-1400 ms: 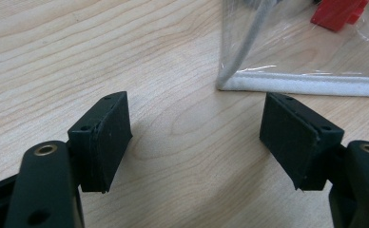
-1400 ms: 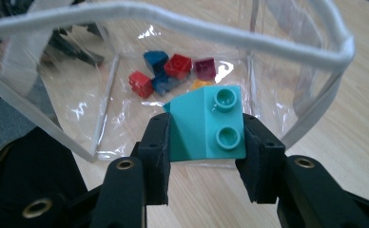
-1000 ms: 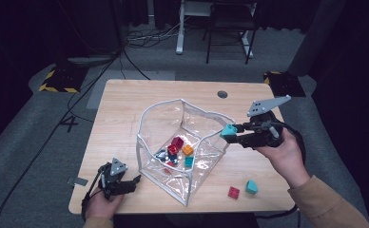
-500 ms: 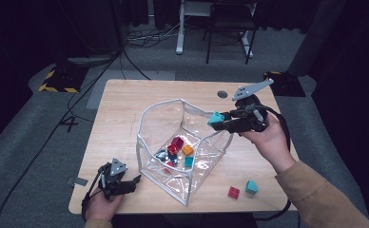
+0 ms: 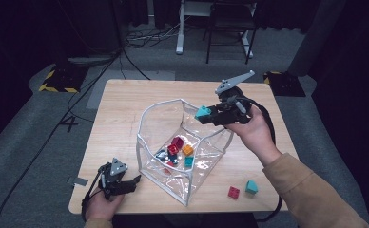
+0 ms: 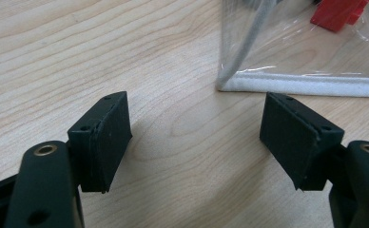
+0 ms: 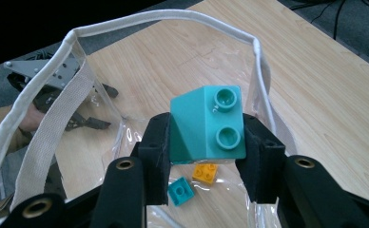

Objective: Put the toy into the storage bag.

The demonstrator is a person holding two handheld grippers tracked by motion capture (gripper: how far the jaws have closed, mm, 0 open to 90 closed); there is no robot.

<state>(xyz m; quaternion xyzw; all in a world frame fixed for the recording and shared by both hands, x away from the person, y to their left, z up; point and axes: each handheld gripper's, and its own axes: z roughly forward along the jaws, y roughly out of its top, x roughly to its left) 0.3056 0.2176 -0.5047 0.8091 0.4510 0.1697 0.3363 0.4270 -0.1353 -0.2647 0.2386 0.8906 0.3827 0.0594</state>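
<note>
Right gripper [image 7: 204,156] pinches teal sloped toy brick [image 7: 207,124], two round studs on top, above open mouth of clear plastic pouch [image 5: 149,156] with white fabric trim, likely for dropping among bricks inside. Left gripper [image 6: 197,142], jaws spread and holding nothing, rests on wooden table [image 5: 125,109] near front-left corner, beside pouch's corner, probably ready to steady it.

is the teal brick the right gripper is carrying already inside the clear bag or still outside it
Still outside. The right gripper grips the teal brick above the clear bag, over its open rim, not yet lowered in.
</note>
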